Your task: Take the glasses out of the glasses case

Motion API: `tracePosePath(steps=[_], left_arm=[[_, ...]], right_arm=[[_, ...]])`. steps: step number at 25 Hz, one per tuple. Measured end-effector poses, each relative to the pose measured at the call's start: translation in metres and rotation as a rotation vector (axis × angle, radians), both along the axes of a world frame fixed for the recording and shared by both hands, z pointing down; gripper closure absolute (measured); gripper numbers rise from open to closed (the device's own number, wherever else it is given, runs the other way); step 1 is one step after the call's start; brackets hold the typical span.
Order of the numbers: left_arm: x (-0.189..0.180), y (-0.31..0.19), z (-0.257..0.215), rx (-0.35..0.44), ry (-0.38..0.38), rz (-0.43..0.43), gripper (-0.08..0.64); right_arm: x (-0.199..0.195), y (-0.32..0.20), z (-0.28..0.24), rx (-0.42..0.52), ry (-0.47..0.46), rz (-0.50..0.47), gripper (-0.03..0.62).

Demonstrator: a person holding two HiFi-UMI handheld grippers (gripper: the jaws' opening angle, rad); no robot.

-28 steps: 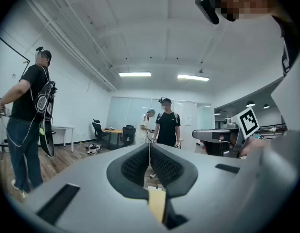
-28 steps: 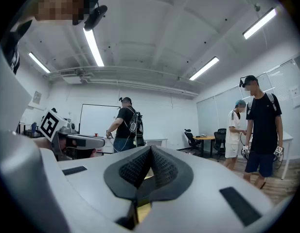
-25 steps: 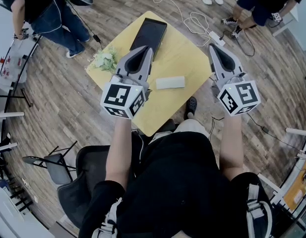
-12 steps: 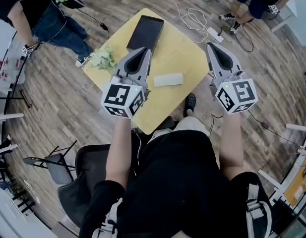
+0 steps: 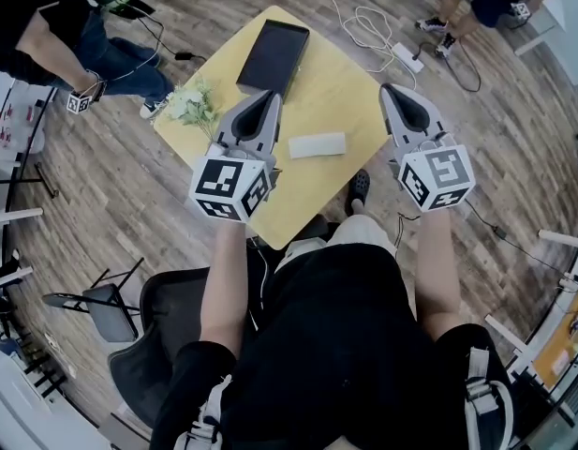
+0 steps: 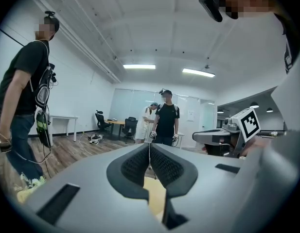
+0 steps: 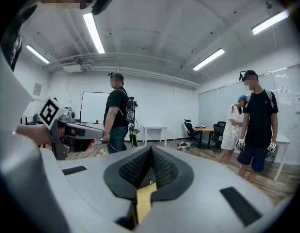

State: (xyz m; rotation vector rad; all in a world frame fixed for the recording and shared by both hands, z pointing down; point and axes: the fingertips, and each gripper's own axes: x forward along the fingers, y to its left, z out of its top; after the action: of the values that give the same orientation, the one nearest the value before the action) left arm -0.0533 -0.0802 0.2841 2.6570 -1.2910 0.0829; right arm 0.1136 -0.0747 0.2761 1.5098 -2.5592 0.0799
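A pale oblong case (image 5: 318,145) lies flat and closed on the yellow table (image 5: 335,92), near its front middle. No glasses show. My left gripper (image 5: 272,95) hangs above the table just left of the case, jaws shut and empty; in the left gripper view (image 6: 149,147) its pads meet, with only yellow tabletop below. My right gripper (image 5: 390,90) hovers over the table's right corner, to the right of the case, also shut with nothing in it; in the right gripper view (image 7: 151,149) its pads are pressed together. Both point nearly level, away from me.
A flat black rectangular thing (image 5: 273,56) lies at the table's far side and a small bunch of white flowers (image 5: 193,107) at its left corner. A power strip with cables (image 5: 406,59) lies on the wooden floor beyond. People stand around the table (image 6: 23,96).
Both grippers have sunk a little toward the table, jaws still shut. The right one has shifted slightly left in the picture. The person at the upper left has moved.
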Motion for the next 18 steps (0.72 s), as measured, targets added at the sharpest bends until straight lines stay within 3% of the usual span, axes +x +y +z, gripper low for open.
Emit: tracePosePath(steps=[18], left_arm=[[-0.002, -0.008, 0.072, -0.144, -0.052, -0.032, 0.535]], right_arm=[[-0.007, -0.011, 0.098, -0.122, 0.123, -0.061, 0.575]])
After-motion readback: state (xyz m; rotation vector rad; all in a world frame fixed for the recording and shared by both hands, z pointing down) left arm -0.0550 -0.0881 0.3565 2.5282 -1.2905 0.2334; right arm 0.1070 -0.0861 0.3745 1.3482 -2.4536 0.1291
